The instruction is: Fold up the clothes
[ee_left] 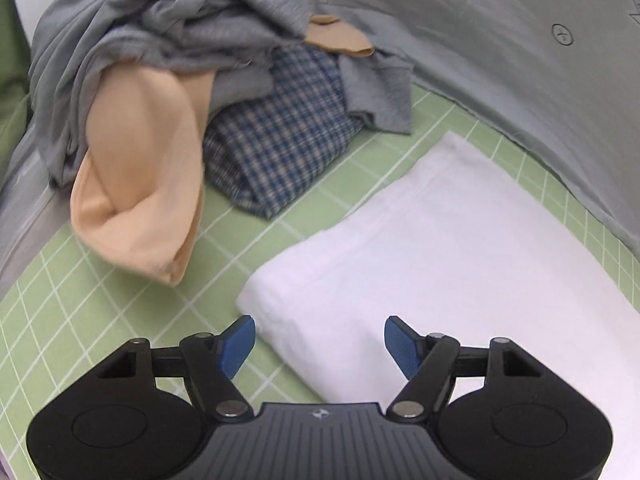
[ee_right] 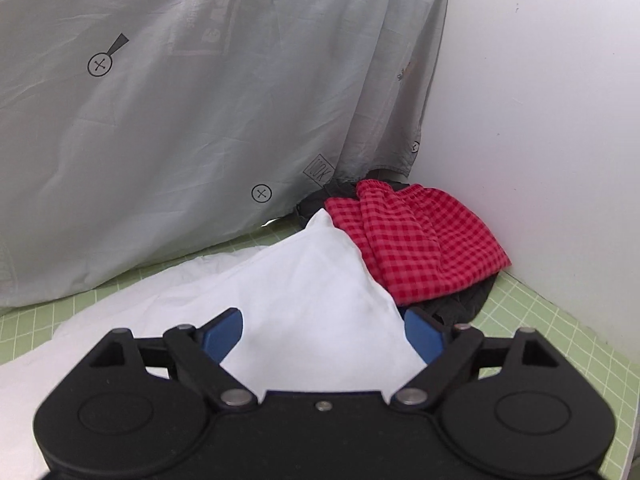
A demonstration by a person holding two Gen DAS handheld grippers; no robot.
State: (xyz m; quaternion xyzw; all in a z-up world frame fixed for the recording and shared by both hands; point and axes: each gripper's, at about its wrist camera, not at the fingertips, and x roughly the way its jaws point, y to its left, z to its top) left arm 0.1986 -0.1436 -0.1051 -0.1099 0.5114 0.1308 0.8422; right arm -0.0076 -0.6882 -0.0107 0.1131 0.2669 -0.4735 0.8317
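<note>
The left gripper (ee_left: 319, 344) stands with its blue pads (ee_left: 240, 348) spread wide, nothing between them pressed or held. It points down at the near corner of a folded white cloth (ee_left: 420, 264), which lies flat on the green grid mat (ee_left: 100, 320). The left pad hangs over bare mat just beside the cloth's edge; the right pad hangs over the cloth itself.

Beyond the white cloth, a heap of unfolded clothes sits at the mat's far left: a grey garment (ee_left: 160, 32) draped on top, a peach garment (ee_left: 140, 184) hanging down the front, and a blue plaid garment (ee_left: 280, 136) underneath. The heap lies apart from the white cloth, with a strip of mat between.

The right gripper (ee_right: 322, 334) is likewise wide apart. A raised, pointed fold of the white cloth (ee_right: 312, 292) stands between its blue pads (ee_right: 224, 334); contact with either pad cannot be determined, and the fabric shows no pinch. Behind that fold lies a red checked garment (ee_right: 420, 244) resting on a dark garment (ee_right: 464, 300), in the corner against the white wall (ee_right: 540, 120). A pale grey printed sheet (ee_right: 180, 120) hangs as backdrop along the mat's far edge.
</note>
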